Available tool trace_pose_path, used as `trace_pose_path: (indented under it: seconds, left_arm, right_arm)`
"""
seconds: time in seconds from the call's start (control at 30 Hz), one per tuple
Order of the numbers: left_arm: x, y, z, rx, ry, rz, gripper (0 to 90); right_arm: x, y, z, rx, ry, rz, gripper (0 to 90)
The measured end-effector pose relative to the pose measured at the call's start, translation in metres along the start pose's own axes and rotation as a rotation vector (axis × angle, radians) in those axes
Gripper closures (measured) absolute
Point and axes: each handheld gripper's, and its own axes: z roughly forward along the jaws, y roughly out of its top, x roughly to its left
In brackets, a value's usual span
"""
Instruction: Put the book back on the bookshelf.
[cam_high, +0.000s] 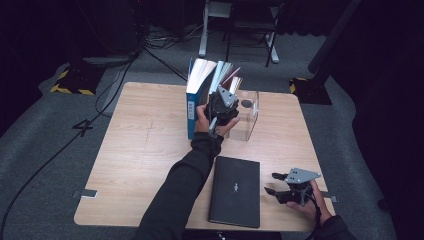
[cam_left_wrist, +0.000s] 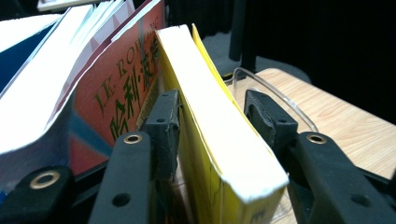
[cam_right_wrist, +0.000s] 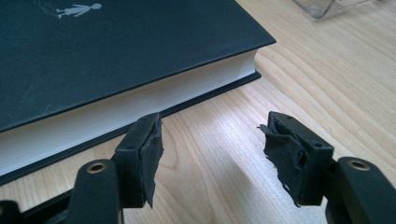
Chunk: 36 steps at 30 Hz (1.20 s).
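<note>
While the left gripper (cam_left_wrist: 212, 121) stands loosely open astride the upright yellow book (cam_left_wrist: 219, 140), the empty, open right gripper (cam_right_wrist: 210, 154) waits just right of the flat black book (cam_right_wrist: 116, 56).

A light wooden surface (cam_high: 145, 150) is standing on grey carpet. A black hardcover book (cam_high: 235, 191) is lying flat by the near edge, right of centre. A clear plastic holder (cam_high: 250, 117) is sitting near the far edge, with a row of upright books (cam_high: 200, 92) resting against its left side.
</note>
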Motion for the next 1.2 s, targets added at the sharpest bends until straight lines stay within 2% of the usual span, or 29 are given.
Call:
trace_pose_path:
  seconds: [0.03, 0.1, 0.17, 0.2, 0.4, 0.53, 0.6, 0.77, 0.87, 1.0, 1.2]
  left_arm:
    - [-0.002, 0.002, 0.002, 0.018, 0.017, 0.004, 63.2]
    - [-0.003, 0.005, 0.004, 0.052, 0.035, 0.015, 64.7]
    - [-0.005, 0.009, 0.006, 0.081, 0.066, 0.024, 73.7]
    - [-0.004, 0.009, 0.006, 0.078, 0.061, 0.019, 74.2]
    - [0.0, 0.006, 0.009, 0.032, 0.062, -0.001, 75.2]
    - [-0.002, 0.003, 0.012, -0.04, 0.081, -0.015, 75.3]
    - [-0.002, 0.003, 0.013, -0.056, 0.083, -0.018, 75.2]
    - [-0.001, 0.001, 0.022, -0.075, 0.094, -0.057, 75.1]
    - [-0.003, -0.002, 0.026, -0.105, 0.12, -0.094, 75.1]
    - [-0.006, -0.005, 0.029, -0.116, 0.138, -0.118, 74.9]
    - [-0.005, -0.006, 0.029, -0.13, 0.127, -0.121, 73.8]
  right_arm:
    - [0.0, 0.0, 0.0, 0.002, 0.0, 0.0, 37.1]
    - [0.0, 0.0, 0.001, 0.006, -0.001, 0.004, 37.1]
    - [0.0, 0.0, 0.001, 0.013, 0.0, 0.002, 37.3]
    - [0.0, 0.0, 0.001, 0.016, 0.0, 0.0, 37.3]
    - [0.0, 0.0, 0.002, 0.02, 0.005, -0.003, 37.6]
    - [0.0, 0.0, 0.002, 0.018, 0.009, -0.001, 37.8]
    - [0.001, 0.0, 0.002, 0.018, 0.012, -0.001, 37.9]
    - [0.001, 0.0, 0.001, 0.014, 0.015, -0.007, 37.9]
    - [0.001, 0.0, 0.0, 0.006, 0.019, 0.0, 38.0]
    - [0.001, 0.001, 0.0, 0.004, 0.021, -0.002, 38.0]
    - [0.001, 0.001, 0.001, 0.009, 0.023, -0.005, 37.9]
